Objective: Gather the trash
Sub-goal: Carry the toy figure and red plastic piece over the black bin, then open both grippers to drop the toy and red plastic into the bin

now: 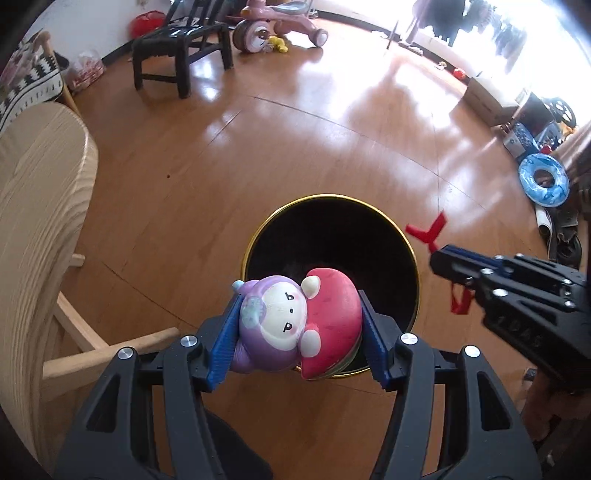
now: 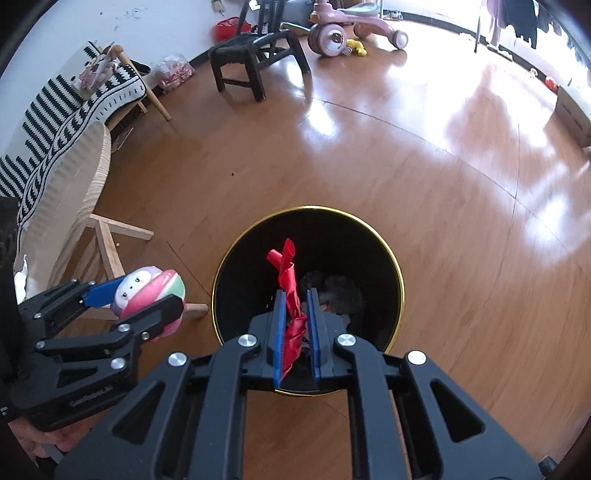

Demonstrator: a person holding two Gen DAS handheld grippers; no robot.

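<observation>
A black round bin with a gold rim [image 1: 255, 236] [image 2: 400, 280] stands on the wooden floor below both grippers. My left gripper [image 1: 299, 314] is shut on a soft toy, purple, white and red [image 1: 295, 325], held over the bin's near rim; the toy also shows in the right wrist view [image 2: 147, 291]. My right gripper [image 2: 295, 295] is shut on a red twisted ribbon [image 2: 290, 295] over the bin's mouth. The ribbon [image 1: 428, 232] and right gripper [image 1: 441, 264] show at the right in the left wrist view. Dark scraps [image 2: 340, 291] lie inside the bin.
A light wooden chair [image 1: 40, 206] [image 2: 74, 206] stands close on the left. A black chair [image 1: 181, 40] and a pink ride-on toy [image 1: 273, 22] are at the back. A blue swim ring [image 1: 543, 181] and boxes lie far right.
</observation>
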